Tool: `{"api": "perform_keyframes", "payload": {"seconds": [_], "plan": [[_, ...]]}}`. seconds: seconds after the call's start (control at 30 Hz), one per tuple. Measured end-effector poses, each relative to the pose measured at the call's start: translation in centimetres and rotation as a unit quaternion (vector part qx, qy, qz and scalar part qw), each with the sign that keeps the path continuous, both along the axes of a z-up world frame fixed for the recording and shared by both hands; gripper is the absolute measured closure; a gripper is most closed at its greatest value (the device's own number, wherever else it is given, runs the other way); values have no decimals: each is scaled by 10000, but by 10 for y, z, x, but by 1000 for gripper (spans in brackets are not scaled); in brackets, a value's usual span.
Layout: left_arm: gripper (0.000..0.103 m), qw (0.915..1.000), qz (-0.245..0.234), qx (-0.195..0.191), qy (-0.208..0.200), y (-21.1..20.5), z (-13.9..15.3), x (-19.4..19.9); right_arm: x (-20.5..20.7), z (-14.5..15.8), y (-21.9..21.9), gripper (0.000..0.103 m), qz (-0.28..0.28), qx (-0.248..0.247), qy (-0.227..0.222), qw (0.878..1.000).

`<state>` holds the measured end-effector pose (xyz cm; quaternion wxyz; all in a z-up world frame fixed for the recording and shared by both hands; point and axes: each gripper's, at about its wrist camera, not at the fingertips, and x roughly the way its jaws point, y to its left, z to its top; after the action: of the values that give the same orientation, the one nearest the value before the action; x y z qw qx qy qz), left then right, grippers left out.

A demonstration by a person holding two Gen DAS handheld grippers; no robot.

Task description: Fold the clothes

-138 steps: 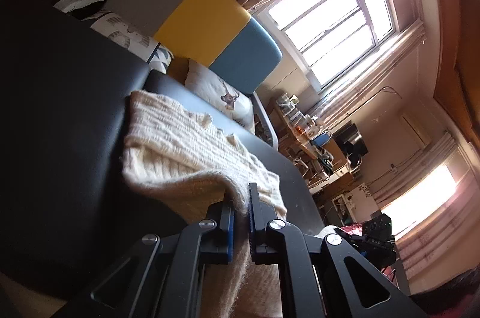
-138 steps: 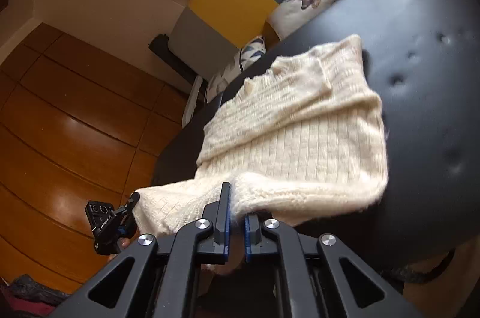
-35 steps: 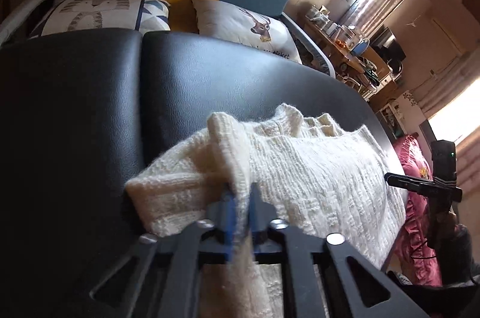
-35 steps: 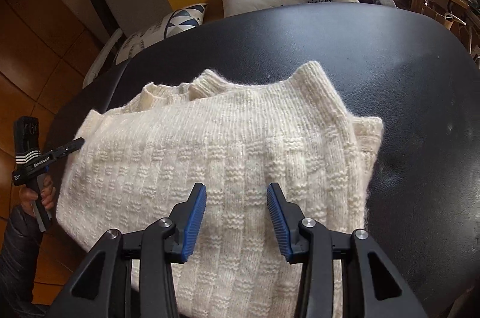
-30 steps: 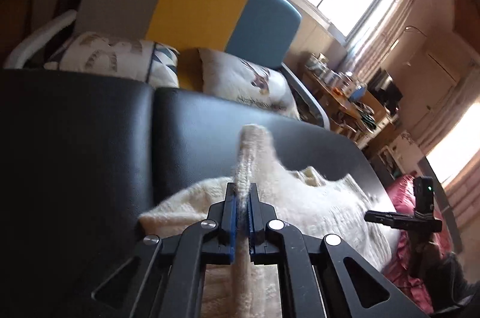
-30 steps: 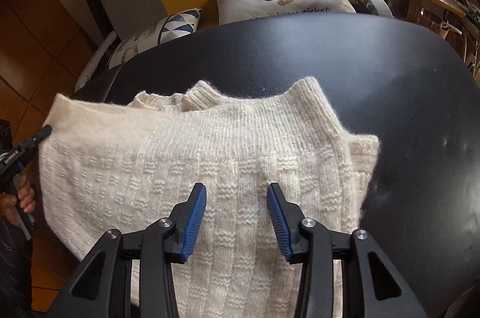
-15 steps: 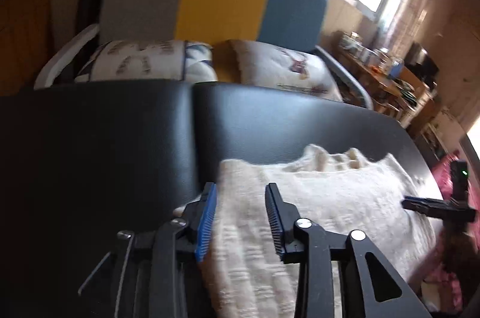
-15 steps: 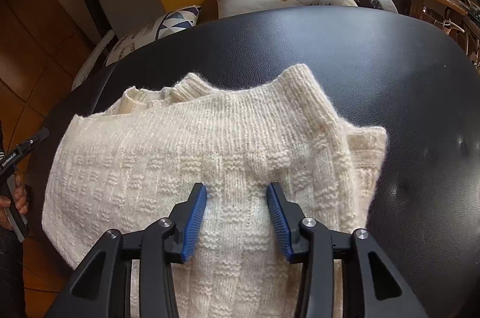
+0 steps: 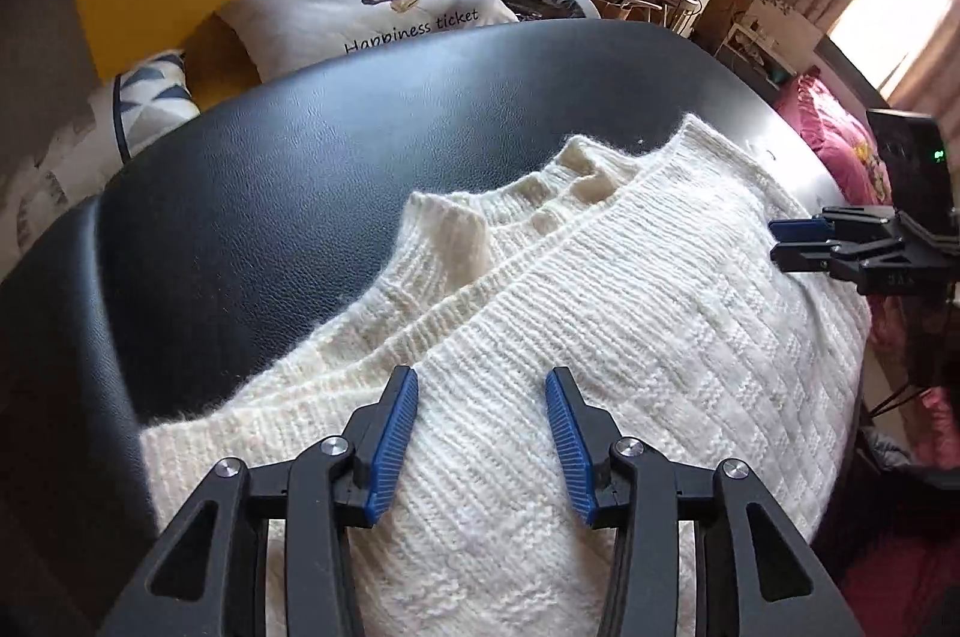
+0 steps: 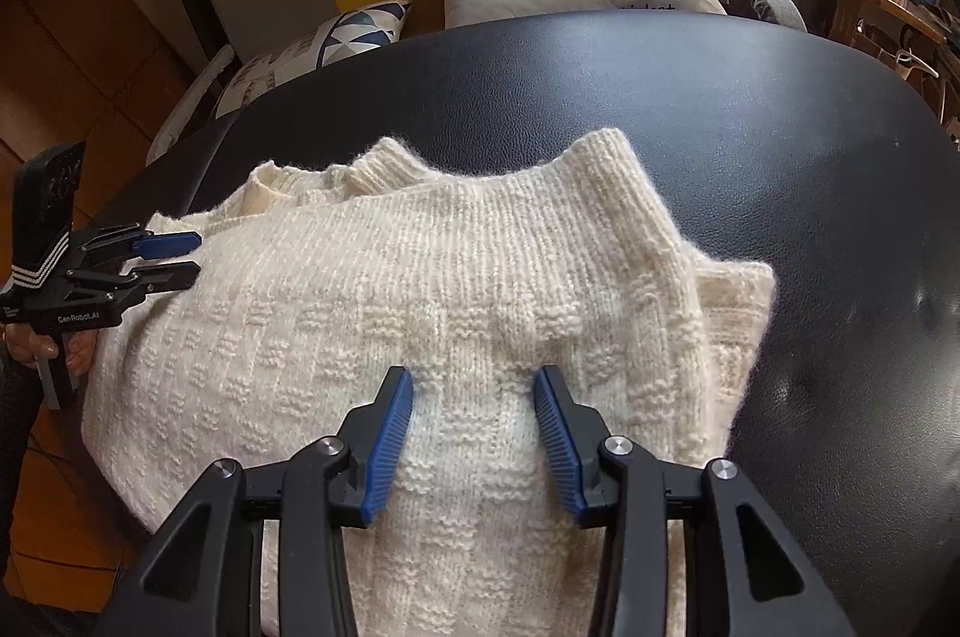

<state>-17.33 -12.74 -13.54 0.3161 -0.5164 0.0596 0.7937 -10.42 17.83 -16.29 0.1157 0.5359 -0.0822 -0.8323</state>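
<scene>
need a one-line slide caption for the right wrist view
Right gripper open over a folded cream knit sweater on a black padded surface; left gripper at the sweater's far edge.

Under your grippers, a cream sweater (image 10: 480,289) of fuzzy, chunky ribbed knit, a black cushioned top (image 10: 750,108) of glossy grained leather-look, ridged blue pads (image 9: 393,448) on matt black plastic fingers, shiny metal screws, polished wood floor (image 10: 78,36).
</scene>
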Motion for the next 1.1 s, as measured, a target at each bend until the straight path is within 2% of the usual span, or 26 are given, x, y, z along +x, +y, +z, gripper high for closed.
{"api": "perform_keyframes", "payload": {"seconds": [0.1, 0.13, 0.23, 0.33, 0.37, 0.47, 0.53, 0.6, 0.67, 0.73, 0.93, 1.03, 1.1], "plan": [[93, 9997, 145, 76, 175, -1, 0, 10, 0, 0, -2, 60, -17, 18, 2, 10000], [96, 9992, 249, 52, 299, -1, 1, 13, 0, 0, -3, 60, -19, 40, -7, 10000], [97, 9944, 659, 78, 823, 0, 12, 22, -1, 6, -6, 60, -5, 132, 34, 9999], [97, 9814, 1163, 102, 1521, -2, 31, 20, -3, 16, -6, 60, -66, -48, 259, 9996], [97, 9778, 1330, 61, 1619, -1, 30, 16, -6, 15, -8, 60, -54, -49, 186, 9998], [92, 9754, 1511, -289, 1578, 7, 6, 3, -12, 4, -19, 60, 38, 172, 27, 9998], [88, 9805, 1535, -168, 1215, 5, -12, -5, -11, -1, -26, 60, 139, 369, 84, 9992], [87, 9792, 1646, 47, 1184, -1, -9, -6, -9, -2, -30, 59, 189, 511, 168, 9984], [86, 9741, 1839, 395, 1258, -16, 8, -3, -9, -3, -29, 59, 195, 494, 179, 9984], [86, 9708, 1892, 466, 1401, -28, 24, -1, -10, -4, -27, 59, 193, 458, 180, 9986], [86, 9804, 1221, -507, 1462, -27, 13, 15, -9, -4, -24, 59, 127, 362, 219, 9990], [83, 9744, 1686, -708, 1306, -42, -14, 6, -9, -4, -24, 59, 120, 372, 219, 9990], [83, 9704, 1982, -531, 1272, -48, -19, 7, -10, -5, -24, 59, 115, 352, 202, 9991]]}}
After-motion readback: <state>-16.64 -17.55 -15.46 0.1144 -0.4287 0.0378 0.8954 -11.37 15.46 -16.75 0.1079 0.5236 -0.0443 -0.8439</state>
